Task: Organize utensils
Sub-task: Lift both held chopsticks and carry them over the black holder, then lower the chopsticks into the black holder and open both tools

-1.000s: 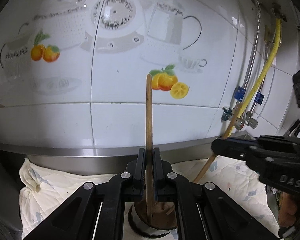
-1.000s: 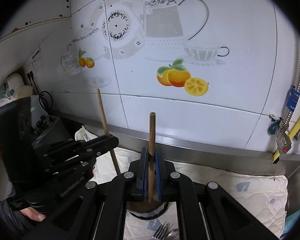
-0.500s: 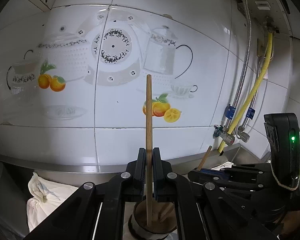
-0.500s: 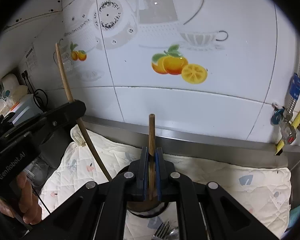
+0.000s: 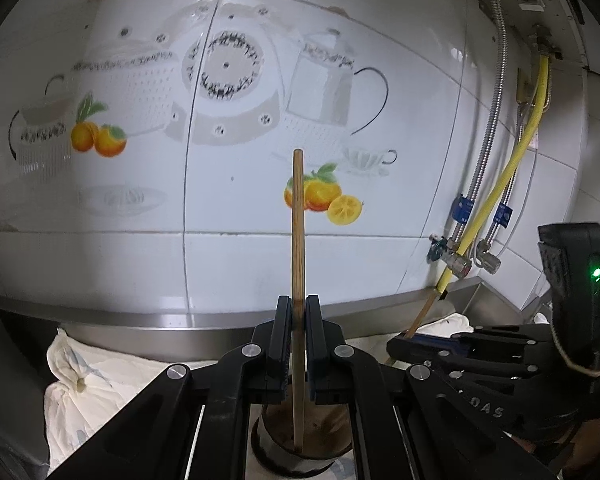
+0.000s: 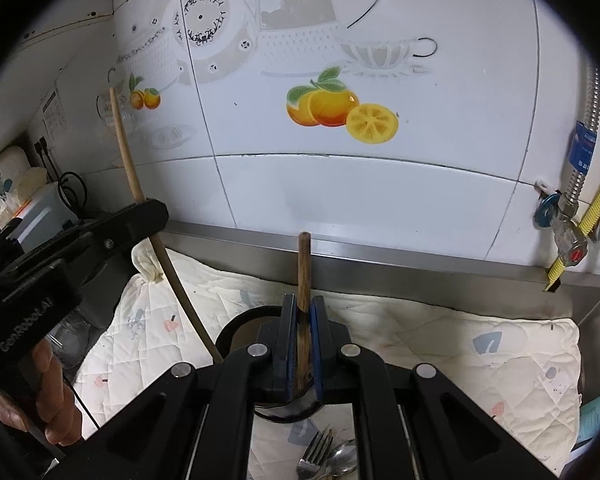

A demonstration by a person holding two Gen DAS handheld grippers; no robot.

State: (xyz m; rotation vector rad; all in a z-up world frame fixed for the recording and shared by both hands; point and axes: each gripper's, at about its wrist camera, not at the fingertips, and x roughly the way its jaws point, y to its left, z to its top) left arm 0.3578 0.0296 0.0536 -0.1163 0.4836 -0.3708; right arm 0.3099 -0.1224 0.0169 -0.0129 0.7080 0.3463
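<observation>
A white tiled wall point(image 5: 228, 256) with fruit and teapot prints is seen behind everything. The desk point(image 6: 420, 268) is covered by a quilted cloth point(image 6: 440, 344). A dark round holder cup point(image 5: 300, 452) is stood on the cloth, under both claws; its rim point(image 6: 236, 324) is seen in the right view. The left claw point(image 5: 298, 344) is clamped on a light chopstick point(image 5: 299, 248), held near upright, lower tip inside the cup against the brown interior. The right claw point(image 6: 305, 344) is clamped on a darker chopstick point(image 6: 304, 264), also upright, lower end over the cup mouth; whether it reaches inside cannot be told. A fork point(image 6: 314, 456) and spoon point(image 6: 344, 460) are laid on the cloth just beside the cup, touching each other. A hand point(image 6: 48, 404) is seen on the left claw's handle.
</observation>
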